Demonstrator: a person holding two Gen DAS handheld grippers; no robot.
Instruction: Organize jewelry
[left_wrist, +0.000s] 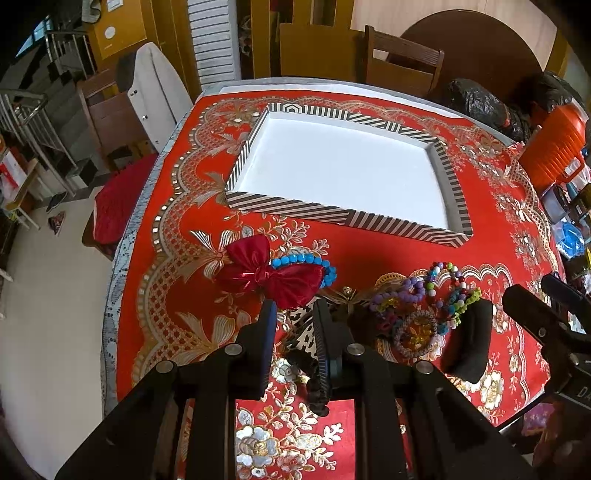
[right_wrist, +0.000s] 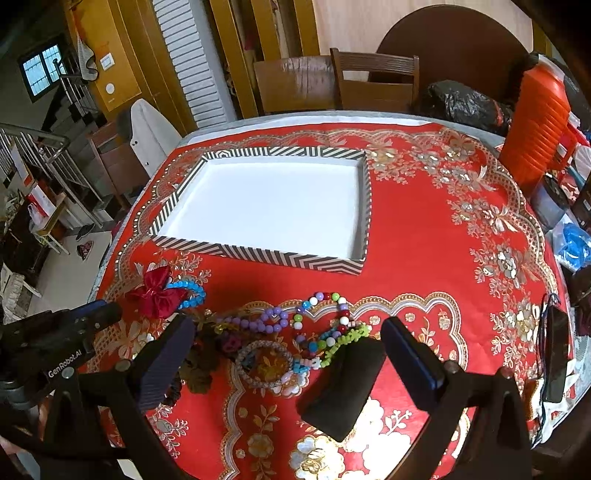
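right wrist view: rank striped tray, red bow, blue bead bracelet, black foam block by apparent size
1. striped tray
2. black foam block, though nearness to the camera inflates it
3. red bow
4. blue bead bracelet, partly hidden behind the bow

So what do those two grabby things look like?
Both are black. The left tool has two flat fingers with ribbed blue pads, joined to black bars by round silver pins. The right tool has the same ribbed blue pads. White letters on the left one's side read "GenRobot.AI".
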